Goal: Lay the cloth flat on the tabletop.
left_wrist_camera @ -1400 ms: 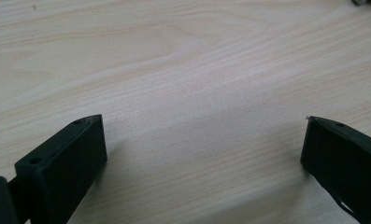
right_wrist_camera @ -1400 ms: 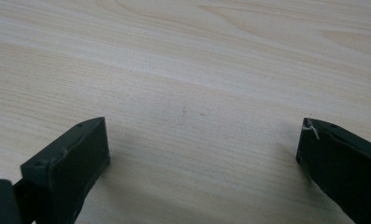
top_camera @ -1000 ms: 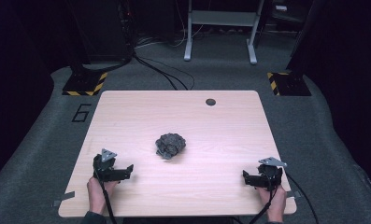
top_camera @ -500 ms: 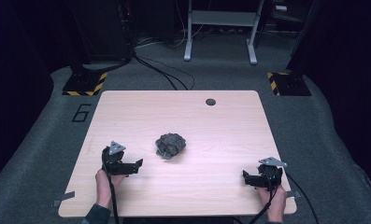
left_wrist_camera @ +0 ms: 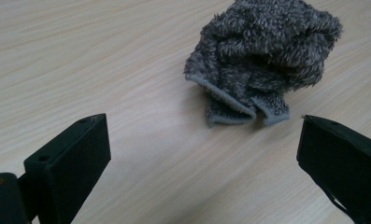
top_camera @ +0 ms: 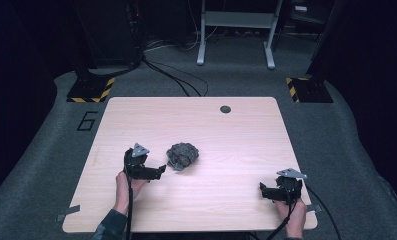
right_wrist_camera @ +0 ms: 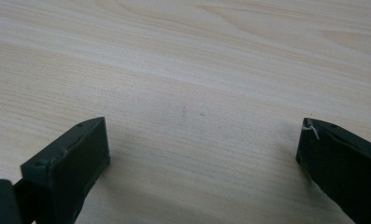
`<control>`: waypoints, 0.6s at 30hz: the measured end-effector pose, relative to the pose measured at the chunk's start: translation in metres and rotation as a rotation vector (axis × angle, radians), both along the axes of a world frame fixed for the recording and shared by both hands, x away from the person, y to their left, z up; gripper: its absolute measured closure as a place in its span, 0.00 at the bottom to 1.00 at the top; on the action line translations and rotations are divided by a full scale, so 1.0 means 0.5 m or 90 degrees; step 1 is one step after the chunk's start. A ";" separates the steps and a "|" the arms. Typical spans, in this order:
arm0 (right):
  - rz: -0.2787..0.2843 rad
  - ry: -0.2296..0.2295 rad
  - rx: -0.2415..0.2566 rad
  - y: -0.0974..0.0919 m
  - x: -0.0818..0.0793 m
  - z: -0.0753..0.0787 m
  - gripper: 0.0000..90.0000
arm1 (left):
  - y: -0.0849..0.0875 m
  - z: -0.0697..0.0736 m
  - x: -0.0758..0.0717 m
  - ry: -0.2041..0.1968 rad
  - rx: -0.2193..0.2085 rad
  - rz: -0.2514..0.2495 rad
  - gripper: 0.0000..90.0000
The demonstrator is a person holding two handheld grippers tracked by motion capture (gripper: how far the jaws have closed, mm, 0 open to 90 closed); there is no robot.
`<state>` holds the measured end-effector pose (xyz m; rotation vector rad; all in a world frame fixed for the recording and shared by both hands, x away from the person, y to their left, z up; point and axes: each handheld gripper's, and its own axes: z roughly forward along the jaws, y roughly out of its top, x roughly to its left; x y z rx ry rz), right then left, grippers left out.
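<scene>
The left hand-held gripper (top_camera: 162, 169) is a black, blocky tool topped by a grey three-cornered plate (top_camera: 140, 149), with a black cable (top_camera: 129, 210) trailing back along the forearm. A dark greenish sleeve (top_camera: 109, 227) covers that wrist. The right hand-held gripper (top_camera: 262, 189) is built alike, with its own grey plate (top_camera: 291, 173) and black cable (top_camera: 322, 207). Seen close in the gripper views, the jaws are flat matte-black rectangular blocks with small round holes; one right jaw carries a pale thread (right_wrist_camera: 310, 128) at its corner.
</scene>
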<state>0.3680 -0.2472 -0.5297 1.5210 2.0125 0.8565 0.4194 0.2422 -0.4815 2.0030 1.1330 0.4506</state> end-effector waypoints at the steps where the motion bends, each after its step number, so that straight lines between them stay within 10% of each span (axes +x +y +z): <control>1: 0.000 0.000 0.000 0.000 0.000 0.000 0.02 | -0.004 0.001 0.003 -0.003 0.000 -0.001 0.03; 18: 0.000 0.000 0.000 0.000 0.000 0.000 0.02 | -0.098 0.012 0.056 -0.008 0.032 -0.085 0.09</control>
